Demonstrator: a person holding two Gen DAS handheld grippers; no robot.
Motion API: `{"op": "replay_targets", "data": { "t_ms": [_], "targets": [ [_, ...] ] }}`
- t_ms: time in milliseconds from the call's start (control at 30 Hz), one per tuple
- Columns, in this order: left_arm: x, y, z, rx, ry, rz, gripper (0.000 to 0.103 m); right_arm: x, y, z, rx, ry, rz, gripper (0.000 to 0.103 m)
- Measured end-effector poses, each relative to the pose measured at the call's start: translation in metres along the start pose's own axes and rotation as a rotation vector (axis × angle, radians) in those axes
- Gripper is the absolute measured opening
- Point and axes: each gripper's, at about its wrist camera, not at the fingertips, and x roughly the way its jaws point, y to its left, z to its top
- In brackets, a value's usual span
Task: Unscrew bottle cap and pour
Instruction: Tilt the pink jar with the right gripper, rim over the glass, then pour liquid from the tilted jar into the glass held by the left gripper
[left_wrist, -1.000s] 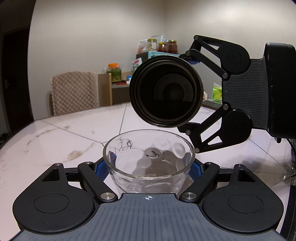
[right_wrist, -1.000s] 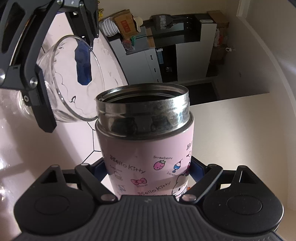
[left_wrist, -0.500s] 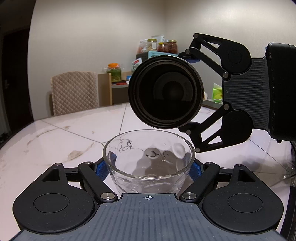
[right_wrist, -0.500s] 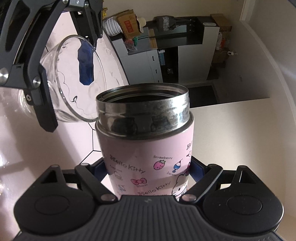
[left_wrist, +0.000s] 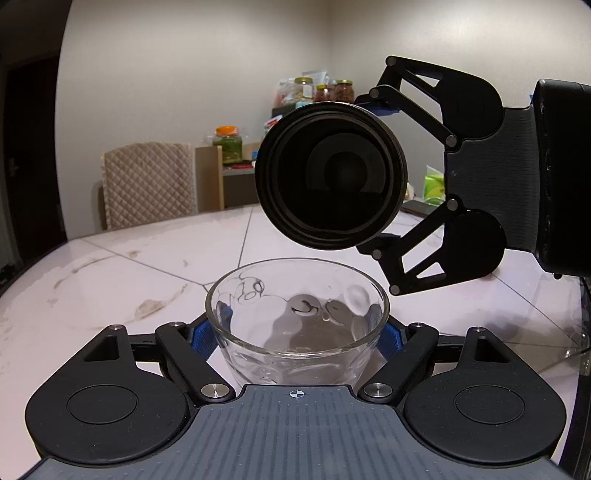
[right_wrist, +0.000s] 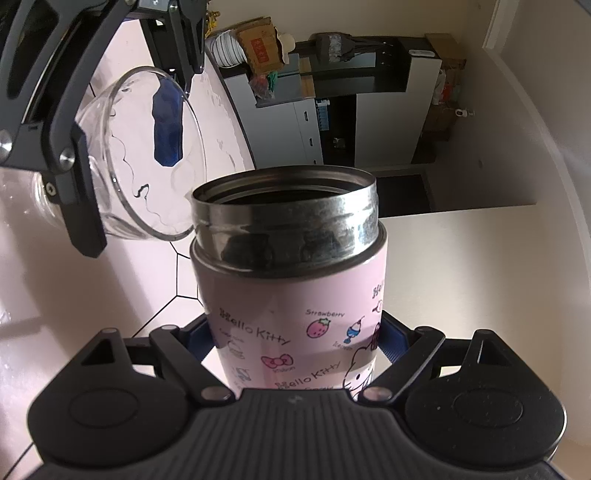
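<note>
Over the last second the right gripper (right_wrist: 297, 343) had carried the pink flask (right_wrist: 291, 295) down and a little closer to the glass bowl (left_wrist: 297, 321), while the left gripper (left_wrist: 297, 345) had not stirred. In the left wrist view the flask's dark mouth (left_wrist: 330, 175) sat slightly lower over the bowl than it had a moment earlier, and from the right wrist the bowl's rim (right_wrist: 192, 122) had crept nearer to the steel neck (right_wrist: 286, 214). I took that to mean the unscrewing was finished (no cap showed on the flask, nor anywhere else I could see) and that the pour was being lined up, not yet under way: nothing was running from the mouth, and the bowl held no pool that I could make out, only a few droplets and smears on the glass.

The right gripper was clamped on the flask's pink body, blue pads (right_wrist: 393, 341) pressed to either side, the flask lying nearly level with its open mouth facing the bowl. The left gripper was likewise closed on the bowl, its blue pads (left_wrist: 201, 338) tight against the glass walls, holding it mouth-up just above the marble table (left_wrist: 110, 280). The flask's mouth hung above and just beyond the bowl's far rim, not touching it.
</note>
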Motion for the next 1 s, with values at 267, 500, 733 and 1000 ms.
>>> {"op": "replay_targets", "data": {
  "t_ms": [267, 500, 733, 1000],
  "targets": [
    [0.0, 0.0, 0.0, 0.0, 0.0, 0.0, 0.086, -0.01, 0.004, -0.006, -0.019, -0.002, -0.003, 0.089],
    [0.001, 0.0, 0.0, 0.0, 0.0, -0.001, 0.086, -0.016, -0.002, 0.003, -0.023, -0.001, -0.007, 0.089],
    [0.002, 0.0, 0.001, 0.0, 0.001, -0.001, 0.086, -0.03, 0.01, -0.008, -0.016, -0.005, 0.001, 0.089],
    [0.002, 0.0, 0.001, 0.001, 0.001, -0.001, 0.086, -0.029, 0.008, -0.013, -0.018, -0.009, 0.008, 0.089]
  ]
}}
